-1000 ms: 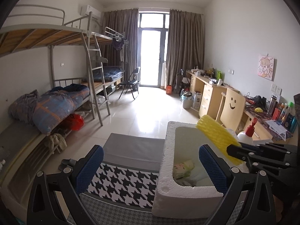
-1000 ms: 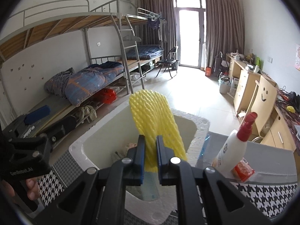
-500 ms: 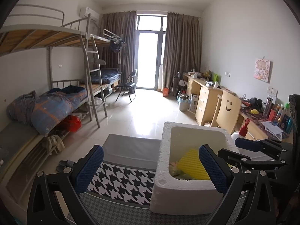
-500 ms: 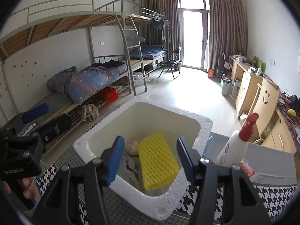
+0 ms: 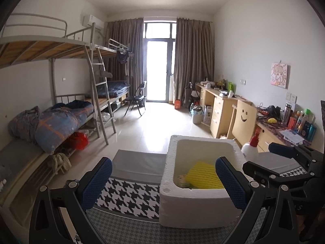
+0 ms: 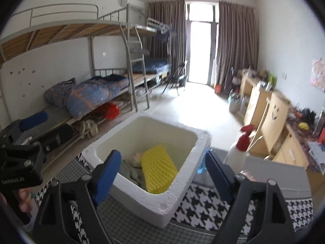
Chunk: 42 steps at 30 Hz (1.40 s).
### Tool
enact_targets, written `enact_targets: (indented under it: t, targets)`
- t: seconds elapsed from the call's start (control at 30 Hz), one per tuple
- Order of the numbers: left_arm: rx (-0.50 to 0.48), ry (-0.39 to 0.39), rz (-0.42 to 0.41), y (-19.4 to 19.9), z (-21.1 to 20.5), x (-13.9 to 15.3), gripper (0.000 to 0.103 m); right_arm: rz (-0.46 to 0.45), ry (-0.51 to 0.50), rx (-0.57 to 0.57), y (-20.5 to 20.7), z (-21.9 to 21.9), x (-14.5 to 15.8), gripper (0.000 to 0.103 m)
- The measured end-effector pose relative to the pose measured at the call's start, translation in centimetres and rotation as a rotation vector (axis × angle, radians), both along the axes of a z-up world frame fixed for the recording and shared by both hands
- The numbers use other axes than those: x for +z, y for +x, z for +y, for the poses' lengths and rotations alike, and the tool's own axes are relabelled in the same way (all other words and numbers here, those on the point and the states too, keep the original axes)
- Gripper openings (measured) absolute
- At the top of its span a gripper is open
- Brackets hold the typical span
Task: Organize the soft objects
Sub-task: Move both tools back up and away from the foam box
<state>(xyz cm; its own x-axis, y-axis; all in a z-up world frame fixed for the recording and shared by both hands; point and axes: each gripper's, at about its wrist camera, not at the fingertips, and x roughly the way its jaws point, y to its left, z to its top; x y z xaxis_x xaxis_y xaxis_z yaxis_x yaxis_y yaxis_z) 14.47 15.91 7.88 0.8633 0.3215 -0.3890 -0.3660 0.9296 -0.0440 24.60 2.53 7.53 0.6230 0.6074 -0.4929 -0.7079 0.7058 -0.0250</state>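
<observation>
Yellow foam net point(image 6: 158, 167) inside foam box point(image 6: 180, 181), below wide-apart right tongs point(image 6: 162, 169).

The box point(image 6: 183, 180) looks like rough, grainy white foam, and the yellow pad point(image 6: 157, 167) inside is ribbed mesh foam. The houndstooth cloth point(image 5: 130, 199) looks woven and matt.

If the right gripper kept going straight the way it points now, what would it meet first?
Probably the white foam box: its near wall and rim lie between the open right gripper's fingers, with the yellow foam net lying inside just beyond. Depth is uncertain.
</observation>
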Motion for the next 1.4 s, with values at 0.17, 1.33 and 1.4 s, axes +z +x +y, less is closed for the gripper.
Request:
enact_targets:
  t: [0.17,1.33,1.4]
  targets:
    - [-0.015,0.004,-0.010,-0.9,-0.8,0.3,0.102,-0.004,0.025,0.008,-0.9,-0.8,0.3,0.093]
    - [-0.110,0.045,-0.071,-4.9,-5.5,1.4,0.102,-0.053,0.119,-0.068,-5.0,-7.8,1.0,0.094]
    - [-0.116,0.045,-0.072,-5.0,-5.7,1.3,0.102,-0.057,0.117,-0.069,-5.2,-8.0,1.0,0.094]
